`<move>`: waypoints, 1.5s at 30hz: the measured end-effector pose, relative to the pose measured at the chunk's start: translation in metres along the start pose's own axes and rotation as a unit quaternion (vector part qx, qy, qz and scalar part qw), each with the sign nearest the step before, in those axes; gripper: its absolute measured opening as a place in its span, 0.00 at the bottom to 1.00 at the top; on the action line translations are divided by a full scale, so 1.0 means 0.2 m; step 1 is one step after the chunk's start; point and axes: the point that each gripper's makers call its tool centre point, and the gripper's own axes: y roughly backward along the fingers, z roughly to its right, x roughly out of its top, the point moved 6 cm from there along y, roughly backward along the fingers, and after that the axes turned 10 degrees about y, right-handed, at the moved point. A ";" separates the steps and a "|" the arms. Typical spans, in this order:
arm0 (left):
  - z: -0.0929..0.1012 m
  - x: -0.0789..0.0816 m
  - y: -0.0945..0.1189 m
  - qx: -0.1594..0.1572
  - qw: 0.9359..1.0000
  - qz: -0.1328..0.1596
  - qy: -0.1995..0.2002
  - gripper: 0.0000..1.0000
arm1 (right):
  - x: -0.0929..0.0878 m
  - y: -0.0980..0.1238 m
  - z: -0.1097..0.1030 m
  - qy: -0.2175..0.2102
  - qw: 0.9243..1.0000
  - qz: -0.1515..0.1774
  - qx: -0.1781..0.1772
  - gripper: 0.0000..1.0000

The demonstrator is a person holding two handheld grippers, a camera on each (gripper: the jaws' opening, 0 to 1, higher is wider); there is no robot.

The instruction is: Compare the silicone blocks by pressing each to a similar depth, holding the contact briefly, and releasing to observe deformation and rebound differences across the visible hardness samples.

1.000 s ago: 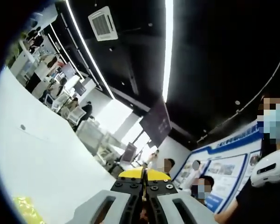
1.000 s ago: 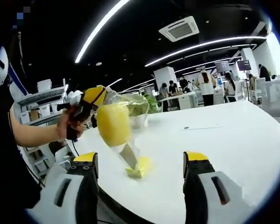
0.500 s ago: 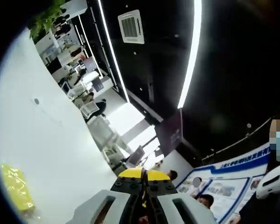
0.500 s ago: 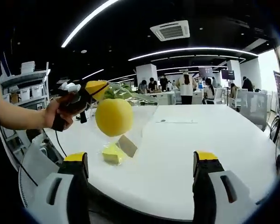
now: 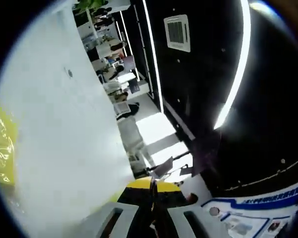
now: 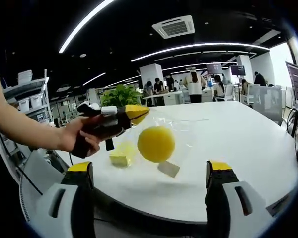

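A hand holds my left gripper point(image 6: 134, 114) above the white table point(image 6: 238, 144); its yellow tips pinch the top of a clear plastic bag point(image 6: 171, 126). A round yellow silicone block point(image 6: 156, 144) hangs inside that bag, just over the tabletop. A small beige card point(image 6: 169, 168) sits at the bag's bottom. A square yellow block point(image 6: 121, 157) lies on the table to the left of the round one. My right gripper point(image 6: 150, 169) stands open and empty near the table's front edge. In the left gripper view the left gripper point(image 5: 151, 187) has its jaws together, and a yellow wrapped block point(image 5: 2, 148) lies on the table point(image 5: 64, 148).
A green plant point(image 6: 120, 96) stands at the table's far side. People sit and stand at desks point(image 6: 196, 91) in the background. Storage shelves point(image 6: 25, 94) line the left. The table's right half is bare white surface.
The left gripper has swung right with the bag, so the round yellow block now hangs right of the square block and lower. The left view has rolled. The right gripper stays open.
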 end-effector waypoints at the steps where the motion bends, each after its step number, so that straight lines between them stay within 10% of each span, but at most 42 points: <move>1: -0.04 0.00 0.00 0.011 1.000 0.001 0.003 0.00 | 0.00 0.00 0.00 -0.006 1.000 0.002 0.003 0.88; 15: -0.23 0.13 -0.03 0.116 0.990 0.070 -0.049 0.00 | -0.04 -0.01 0.00 0.006 1.000 -0.022 0.006 0.88; 22: -0.40 0.21 -0.02 0.207 0.971 0.079 -0.089 0.00 | -0.05 -0.03 0.00 0.014 0.999 -0.031 0.001 0.90; 27: -0.43 0.22 -0.05 0.202 0.971 0.123 -0.033 0.00 | -0.06 -0.03 -0.01 0.019 0.999 -0.041 0.004 0.90; 39: -0.50 0.29 0.01 0.255 0.948 0.124 -0.144 0.06 | -0.08 -0.03 -0.02 0.030 0.998 -0.055 0.009 0.90; 45: -0.42 0.30 0.03 0.241 0.949 0.117 -0.167 0.12 | -0.09 -0.04 -0.03 0.035 0.997 -0.061 0.013 0.90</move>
